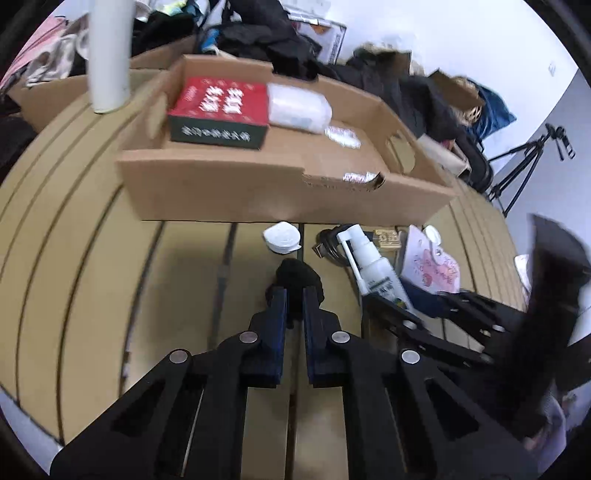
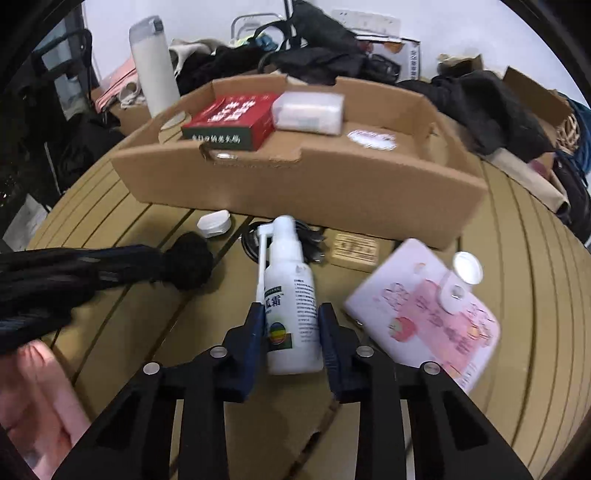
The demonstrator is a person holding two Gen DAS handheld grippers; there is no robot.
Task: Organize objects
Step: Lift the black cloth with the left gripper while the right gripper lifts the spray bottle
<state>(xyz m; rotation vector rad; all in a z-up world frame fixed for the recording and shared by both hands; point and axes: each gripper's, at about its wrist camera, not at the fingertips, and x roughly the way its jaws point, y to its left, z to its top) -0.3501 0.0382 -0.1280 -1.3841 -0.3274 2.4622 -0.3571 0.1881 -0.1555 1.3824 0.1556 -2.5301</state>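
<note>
**Background clutter beyond the work area**

A slatted tan counter [image 2: 517, 295] carries the scene. Behind it, dark clothing [image 2: 317, 55] lies heaped against a white wall [image 2: 461, 22]. A white tumbler [image 2: 153, 66] with a grey lid stands upright at the counter's far left. A black tripod [image 1: 524, 166] stands at the right, by the wall. A printed carton [image 2: 410, 59] sits behind the clothing.

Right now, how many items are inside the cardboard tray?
3 visible: a red box at back left, a clear plastic pack touching its right side, and a small flat packet further right. The front wall may hide more.
</note>
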